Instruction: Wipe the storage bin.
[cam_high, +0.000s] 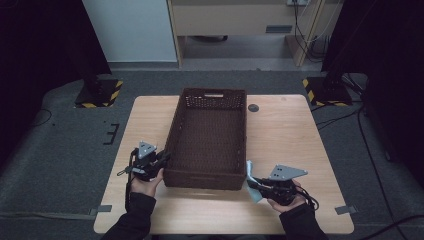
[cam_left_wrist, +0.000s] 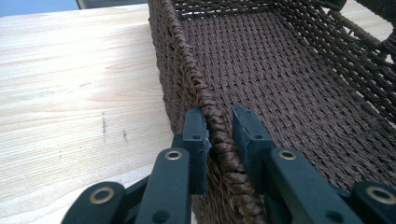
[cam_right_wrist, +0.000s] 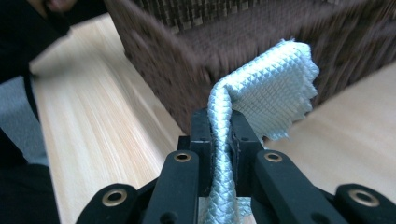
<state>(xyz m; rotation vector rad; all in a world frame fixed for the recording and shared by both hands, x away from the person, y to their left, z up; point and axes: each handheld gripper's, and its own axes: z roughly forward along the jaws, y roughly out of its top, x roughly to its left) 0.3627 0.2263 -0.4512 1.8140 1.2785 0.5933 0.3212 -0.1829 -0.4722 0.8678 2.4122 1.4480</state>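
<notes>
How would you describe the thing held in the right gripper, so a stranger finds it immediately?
On the light wooden table, look by the dark brown woven basket, at its near right corner. There the right gripper pinches a pale blue waffle-textured cloth, the only soft, light-coloured item.

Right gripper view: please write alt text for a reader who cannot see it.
The right gripper is shut on a folded pale blue textured cloth, held just before the dark brown wicker basket. A light wooden table lies below.

Black tools (cam_high: 161, 161), brass rivets, dark sleeves (cam_high: 137, 212)
</notes>
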